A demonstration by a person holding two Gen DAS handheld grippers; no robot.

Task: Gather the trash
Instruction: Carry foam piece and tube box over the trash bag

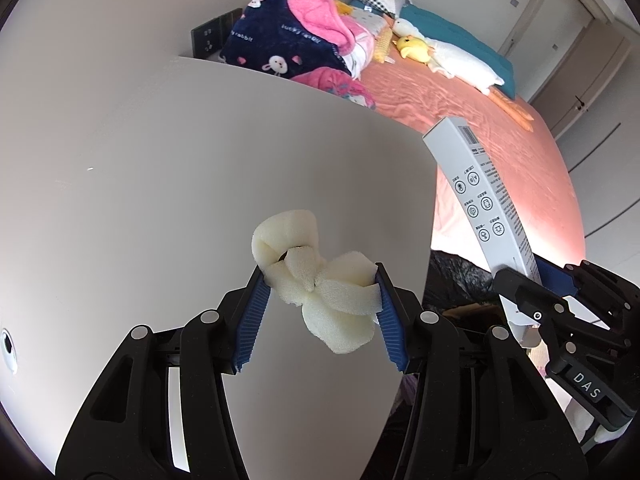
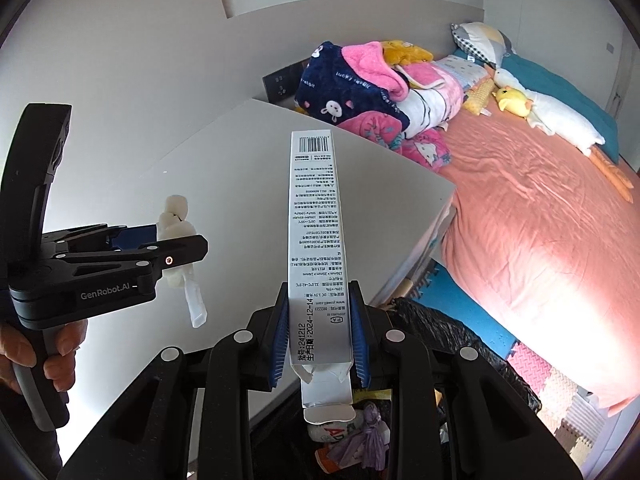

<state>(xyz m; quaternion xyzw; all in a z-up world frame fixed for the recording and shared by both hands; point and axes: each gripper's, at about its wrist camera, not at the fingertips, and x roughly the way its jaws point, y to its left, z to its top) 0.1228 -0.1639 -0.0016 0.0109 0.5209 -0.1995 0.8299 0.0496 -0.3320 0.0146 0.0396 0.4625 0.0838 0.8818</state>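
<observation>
The left hand-held gripper [image 1: 320, 292] pinched a crumpled foam scrap [image 1: 316, 280] above the white desk [image 1: 160, 200]; the right hand-held gripper [image 2: 320, 332] clamped a long white carton [image 2: 314, 220] near its torn end, over the black-lined trash bin [image 2: 440, 332]. The springy foam could probably slip free and miss the bin. Only the right wrist view showed the bin's contents and a strip hanging under the foam.

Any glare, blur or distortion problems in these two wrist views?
Left wrist: the table edge bows heavily from the fisheye; the foam scrap is sharp. Right wrist: sunlight blows out the pink bedsheet at lower right; the print on the white carton stays legible.
</observation>
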